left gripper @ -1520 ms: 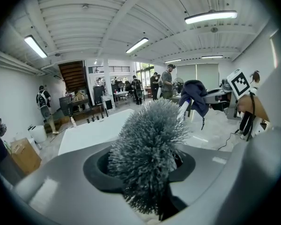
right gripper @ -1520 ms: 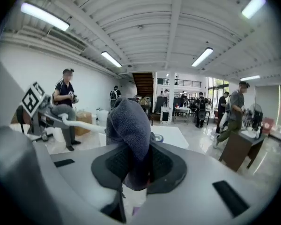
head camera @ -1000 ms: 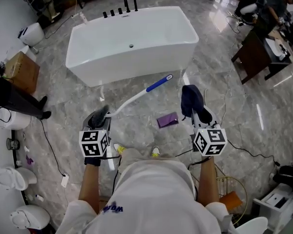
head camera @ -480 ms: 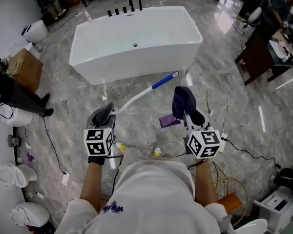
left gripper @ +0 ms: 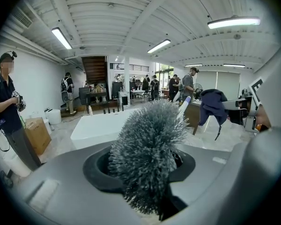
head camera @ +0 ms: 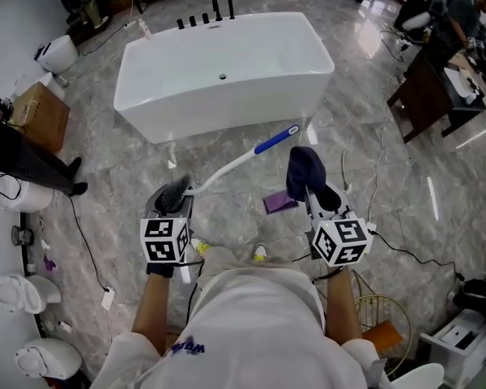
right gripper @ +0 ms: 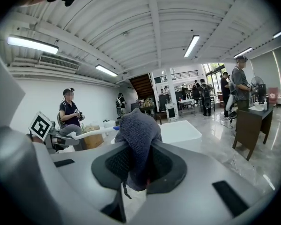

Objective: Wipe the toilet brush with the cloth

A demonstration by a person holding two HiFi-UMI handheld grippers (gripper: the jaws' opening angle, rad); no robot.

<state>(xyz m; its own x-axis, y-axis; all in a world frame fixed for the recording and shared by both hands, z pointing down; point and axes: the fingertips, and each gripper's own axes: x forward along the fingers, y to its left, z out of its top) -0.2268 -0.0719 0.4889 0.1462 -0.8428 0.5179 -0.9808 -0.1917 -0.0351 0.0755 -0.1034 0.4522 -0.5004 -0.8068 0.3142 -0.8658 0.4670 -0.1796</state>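
While a bathtub (head camera: pixel 227 104) stands ahead, a purple sheet (head camera: pixel 279 200) lies near the cloth (head camera: pixel 304 168).

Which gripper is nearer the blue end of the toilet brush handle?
Right. The right gripper, shut on the cloth, sits just beside the blue end; the left gripper clamps the bristle head at the opposite end.
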